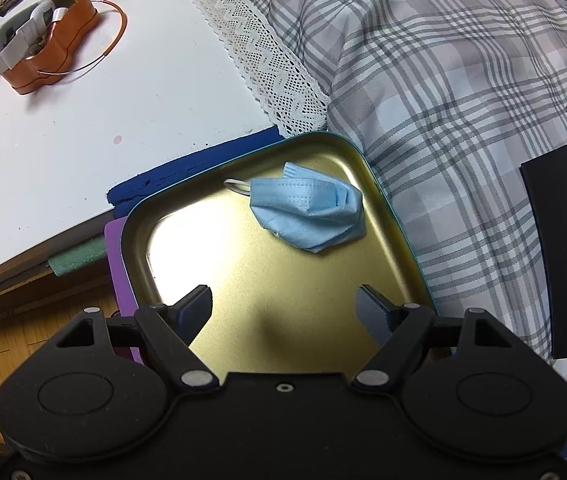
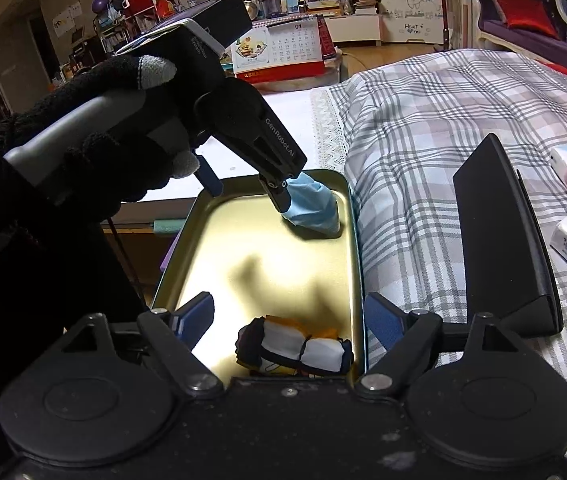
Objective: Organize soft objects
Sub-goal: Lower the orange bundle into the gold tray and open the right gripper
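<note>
Nearest the right wrist camera, the right gripper is seen with its jaws spread apart, nothing pressed between them. Just ahead of them, at six o'clock in the gold tin tray, a folded white and orange bundle is laid against the near wall.

The left gripper is likewise seen with its jaws apart and empty above the tray floor. The blue face mask is found crumpled at one o'clock from those jaws, resting in the far right corner of the tray, a white ear loop trailing to its left. In the right wrist view, the left gripper is held by a black gloved hand, and one finger is placed beside the mask; whether it touches cannot be told.

A black lid is laid at three o'clock on the plaid cloth. A copper tin is set at ten o'clock on the white table.
</note>
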{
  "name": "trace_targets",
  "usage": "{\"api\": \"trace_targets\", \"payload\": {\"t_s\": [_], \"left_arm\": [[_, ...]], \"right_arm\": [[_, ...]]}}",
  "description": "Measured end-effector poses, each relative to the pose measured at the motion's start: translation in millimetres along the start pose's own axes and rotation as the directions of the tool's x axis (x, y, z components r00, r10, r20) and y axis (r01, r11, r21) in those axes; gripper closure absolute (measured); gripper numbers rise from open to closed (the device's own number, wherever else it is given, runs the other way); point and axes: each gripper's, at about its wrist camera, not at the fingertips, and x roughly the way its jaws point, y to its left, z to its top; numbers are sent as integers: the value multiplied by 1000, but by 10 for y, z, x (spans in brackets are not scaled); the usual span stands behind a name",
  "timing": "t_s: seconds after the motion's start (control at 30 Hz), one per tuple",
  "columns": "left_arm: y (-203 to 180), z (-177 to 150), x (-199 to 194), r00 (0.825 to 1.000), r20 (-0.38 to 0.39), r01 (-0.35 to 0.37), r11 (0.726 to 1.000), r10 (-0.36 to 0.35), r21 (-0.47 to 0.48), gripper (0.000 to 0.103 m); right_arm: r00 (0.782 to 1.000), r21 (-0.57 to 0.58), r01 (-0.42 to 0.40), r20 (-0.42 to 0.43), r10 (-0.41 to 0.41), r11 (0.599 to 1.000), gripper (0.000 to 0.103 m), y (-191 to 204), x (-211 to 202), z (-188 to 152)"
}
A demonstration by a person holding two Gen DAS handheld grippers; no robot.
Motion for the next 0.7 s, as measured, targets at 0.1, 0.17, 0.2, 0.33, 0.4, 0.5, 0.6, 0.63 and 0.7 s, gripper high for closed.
{"api": "trace_targets", "payload": {"t_s": [0.1,0.17,0.2,0.33,0.4,0.5,0.6,0.63,0.7], "left_arm": [[2,-1,4,1000,1,-4,1000,4,2,29],[2,-1,10,1000,-1,-5,1000,5,3,29],[2,-2,12,1000,-2,-6,1000,6,4,29],[-11,-11,22,1000,-5,-12,1000,12,14,29],[-17,-19,27,1000,-5,-16,1000,17,22,29],[-36,-24,19,1000,0,-24,999,24,35,29],[-56,-29,1,999,11,-37,998,37,48,29],[-61,-29,-3,999,14,-40,998,39,51,29],[-71,-33,-13,999,16,-40,998,39,55,29]], "right_arm": [[1000,2,9,-8,-9,1000,19,-4,32,-2],[1000,3,15,-12,-15,1000,19,-8,48,0],[1000,2,20,-13,-20,1000,18,-8,51,0],[999,-7,37,-17,-37,999,16,2,64,-3],[999,-15,43,-18,-43,999,16,14,67,-7],[999,-25,48,-21,-49,999,15,34,71,-11],[998,-30,54,-24,-54,998,13,35,79,-20],[998,-29,57,-27,-58,998,13,31,86,-23],[997,-25,63,-36,-64,998,12,24,105,-27]]}}
